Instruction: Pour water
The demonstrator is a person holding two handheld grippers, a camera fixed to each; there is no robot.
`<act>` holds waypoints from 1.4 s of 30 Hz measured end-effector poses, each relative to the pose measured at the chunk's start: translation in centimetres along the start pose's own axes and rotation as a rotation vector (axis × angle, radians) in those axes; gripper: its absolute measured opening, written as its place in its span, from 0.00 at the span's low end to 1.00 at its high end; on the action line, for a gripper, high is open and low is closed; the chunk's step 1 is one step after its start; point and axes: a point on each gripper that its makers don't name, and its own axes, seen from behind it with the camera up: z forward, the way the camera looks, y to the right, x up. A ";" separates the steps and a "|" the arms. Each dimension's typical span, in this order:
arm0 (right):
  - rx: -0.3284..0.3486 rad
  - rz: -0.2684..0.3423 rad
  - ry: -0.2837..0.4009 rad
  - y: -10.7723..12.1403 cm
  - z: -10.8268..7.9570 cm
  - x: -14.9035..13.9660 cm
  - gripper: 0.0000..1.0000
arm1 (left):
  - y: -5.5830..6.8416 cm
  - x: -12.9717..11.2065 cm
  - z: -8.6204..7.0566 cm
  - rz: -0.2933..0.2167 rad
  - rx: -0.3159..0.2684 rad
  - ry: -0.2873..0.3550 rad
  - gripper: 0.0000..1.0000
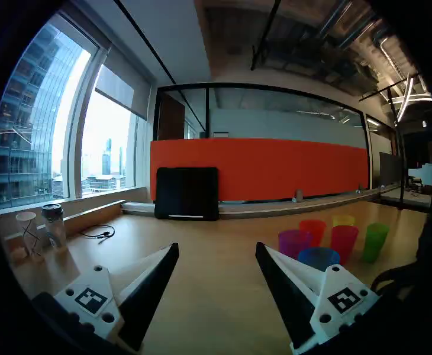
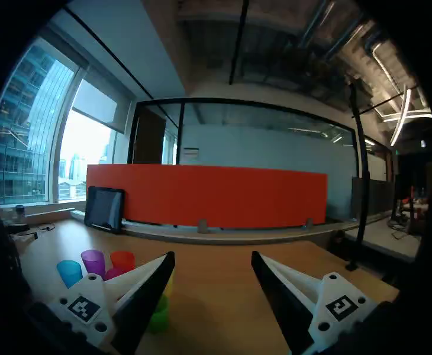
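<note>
Left hand-held gripper point(image 1: 216, 247) spread wide, holding nothing, above the worktop point(image 1: 216, 319). Right hand-held gripper point(image 2: 212, 255) likewise spread and empty. Coloured cups point(image 1: 343, 241) upright in a cluster on the worktop, ahead and right of the left one, ahead and left of the right one, thus between both. Blue cup point(image 1: 318, 257) just past the left one's right finger. Nearer hand hard to judge.

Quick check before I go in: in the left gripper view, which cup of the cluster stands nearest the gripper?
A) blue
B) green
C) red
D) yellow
A: the blue cup is at the front of the cluster, just beyond one fingertip of the open left gripper, with the red cup and yellow cup farther back.
</note>
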 end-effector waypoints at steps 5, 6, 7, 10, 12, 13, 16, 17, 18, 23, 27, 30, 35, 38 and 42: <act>0.000 0.004 0.011 0.3 -0.1 0.3 1.00 | 0.0 0.0 0.0 0.001 0.000 -0.001 0.96; 0.001 0.006 0.014 0.3 -0.2 0.3 1.00 | 0.0 0.0 0.0 0.001 0.000 -0.001 0.96; 0.003 0.010 0.017 0.3 -0.2 0.3 1.00 | 0.0 0.0 0.0 0.001 0.000 -0.001 0.97; 0.011 0.018 0.024 0.3 -0.2 0.2 1.00 | 0.0 0.0 0.0 0.001 0.000 -0.001 0.96; 0.016 0.021 0.027 0.3 -0.1 0.1 1.00 | 0.1 0.0 0.0 0.001 0.000 -0.001 0.96; 0.018 0.022 0.029 0.4 0.0 0.1 1.00 | 0.0 0.0 0.0 0.001 0.000 -0.001 0.96; 0.026 0.024 0.036 0.4 0.2 -0.1 1.00 | 0.0 0.0 0.0 0.001 0.000 -0.001 0.96; 0.030 0.024 0.039 0.5 0.3 -0.2 1.00 | 0.0 0.0 -0.1 0.001 0.000 -0.001 0.96; 0.031 0.026 0.041 0.5 0.4 -0.3 1.00 | 0.0 0.0 -0.1 0.001 0.000 -0.001 0.96; 0.012 0.040 0.052 1.4 1.0 -0.4 1.00 | 0.0 0.0 0.0 0.001 0.000 -0.001 0.96; 0.003 0.053 0.072 1.9 1.4 -0.5 1.00 | 0.0 0.0 0.0 0.001 0.000 -0.001 0.96; 0.009 0.064 0.078 2.0 1.6 -1.0 1.00 | 0.0 0.0 0.0 0.001 0.000 -0.001 0.96; 0.014 0.073 0.071 2.2 1.8 -2.4 1.00 | 0.0 0.0 0.0 0.001 0.000 -0.001 0.96; 0.015 0.074 0.062 2.3 1.8 -3.3 1.00 | 0.0 0.0 0.0 0.001 0.000 -0.001 0.96; 0.013 0.079 0.047 2.5 1.8 -4.1 1.00 | 0.0 0.0 0.0 0.001 0.000 -0.001 0.96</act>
